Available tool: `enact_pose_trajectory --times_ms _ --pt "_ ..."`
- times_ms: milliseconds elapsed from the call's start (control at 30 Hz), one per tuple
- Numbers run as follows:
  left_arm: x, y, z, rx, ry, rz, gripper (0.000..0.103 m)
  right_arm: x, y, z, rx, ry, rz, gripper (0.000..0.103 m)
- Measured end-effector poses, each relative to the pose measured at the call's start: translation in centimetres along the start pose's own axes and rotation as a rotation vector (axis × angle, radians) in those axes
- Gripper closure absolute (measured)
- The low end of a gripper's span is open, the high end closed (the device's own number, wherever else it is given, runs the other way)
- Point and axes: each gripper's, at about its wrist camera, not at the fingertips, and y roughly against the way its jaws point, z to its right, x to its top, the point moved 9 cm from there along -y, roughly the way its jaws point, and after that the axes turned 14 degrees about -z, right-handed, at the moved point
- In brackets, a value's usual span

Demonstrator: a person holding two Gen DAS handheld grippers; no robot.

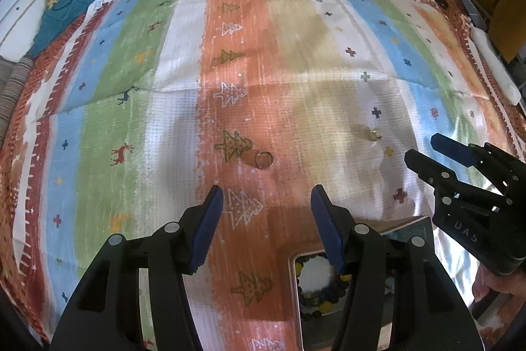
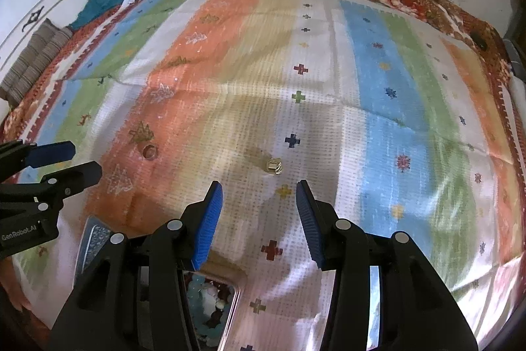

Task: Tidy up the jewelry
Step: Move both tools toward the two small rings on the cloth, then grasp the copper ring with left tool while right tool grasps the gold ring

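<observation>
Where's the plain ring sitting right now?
The ring lies flat on the cloth's orange stripe, beside an olive tree motif, just ahead of the open left gripper. In the right wrist view it is far left.

The left gripper [image 1: 267, 196] hovers with jaws apart and empty above a ring [image 1: 264, 159] on the striped cloth [image 1: 131, 87], with the right gripper [image 1: 424, 150] alongside.
</observation>
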Motion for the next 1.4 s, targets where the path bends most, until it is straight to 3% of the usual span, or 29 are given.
enact_pose_trajectory --times_ms 1400 --pt "3.4 -7.1 -0.6 0.015 -0.031 -0.123 0.047 2.9 -7.1 1.4 -0.035 -0.026 -0.103 0.056"
